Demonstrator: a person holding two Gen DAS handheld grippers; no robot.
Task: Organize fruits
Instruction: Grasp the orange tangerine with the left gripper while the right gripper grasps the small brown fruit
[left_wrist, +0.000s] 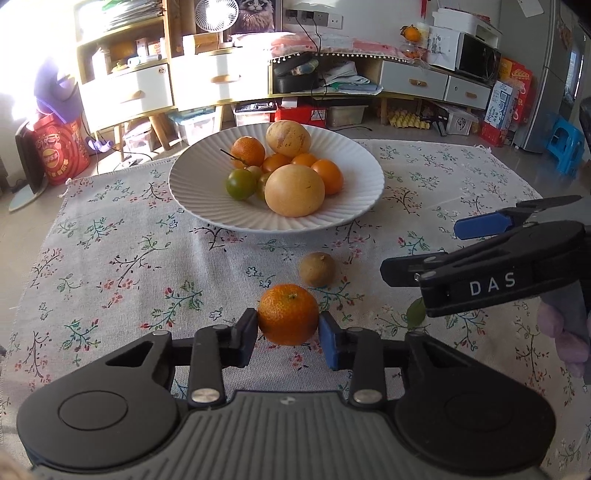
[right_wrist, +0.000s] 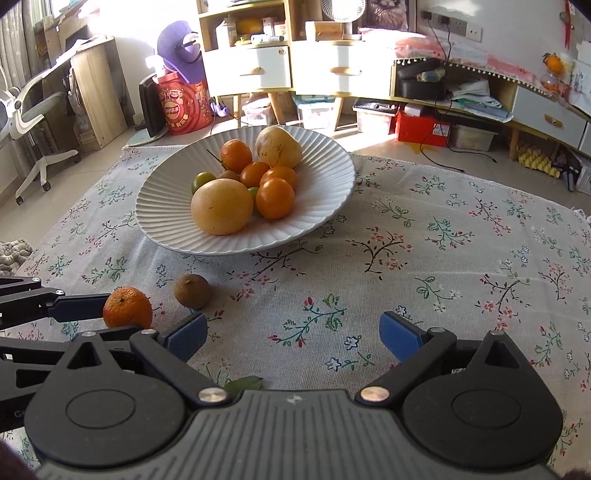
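My left tongs (left_wrist: 288, 325) pinch the tangerine (left_wrist: 288, 314) low over the surface (left_wrist: 129, 258), ready for the plate (left_wrist: 207, 206) of fruit beyond. Right tongs (right_wrist: 291, 338) spread, empty, probably meant for the small brown fruit (right_wrist: 192, 291).

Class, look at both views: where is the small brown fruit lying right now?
The small brown fruit lies on the tablecloth, nearer than the white plate, just beyond the orange gripped by the left tool.
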